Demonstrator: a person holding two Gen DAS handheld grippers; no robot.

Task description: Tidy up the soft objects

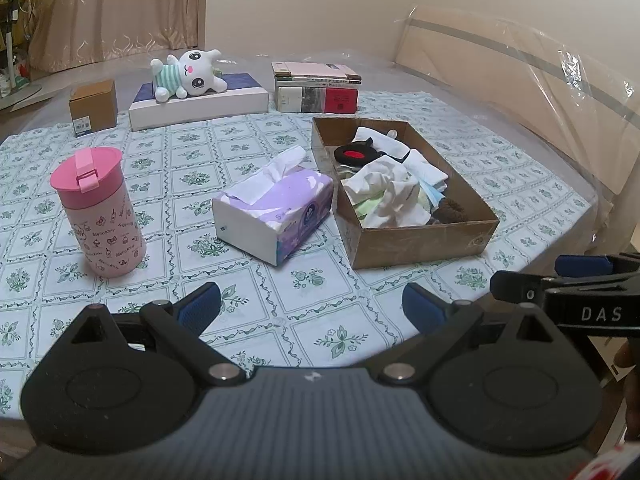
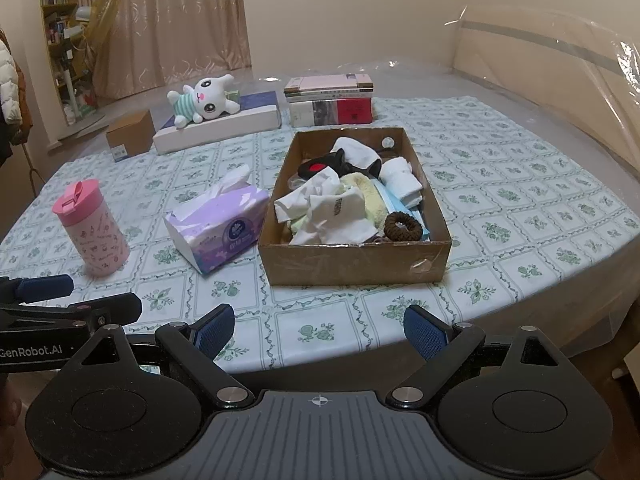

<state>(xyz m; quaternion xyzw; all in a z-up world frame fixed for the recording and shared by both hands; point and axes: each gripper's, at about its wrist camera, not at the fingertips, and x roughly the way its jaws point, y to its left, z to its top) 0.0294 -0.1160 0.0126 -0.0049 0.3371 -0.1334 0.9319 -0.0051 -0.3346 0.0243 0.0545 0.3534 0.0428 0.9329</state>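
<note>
Table: a big table with a white cloth that has green flower squares [image 2: 500, 208] holds all the things.
Box: an open brown cardboard box [image 2: 356, 258] sits near the middle, just to the right of the tissue pack.
Soft things: white cloths, a black and red piece and a brown hair tie [image 2: 403, 225] lie mixed up inside the box.
Tissues: a purple and white soft tissue pack [image 1: 276, 212] has a tissue sticking out.
Cup: a pink cup with a lid [image 1: 98, 210] stands left of the tissues.
Toy: a white plush bunny in a green striped shirt [image 1: 192, 74] lies on a flat white box at the back.
Left gripper [image 1: 312, 306]: jaws wide apart, nothing in them.
Right gripper [image 2: 319, 330]: jaws wide apart, nothing in them.
</note>
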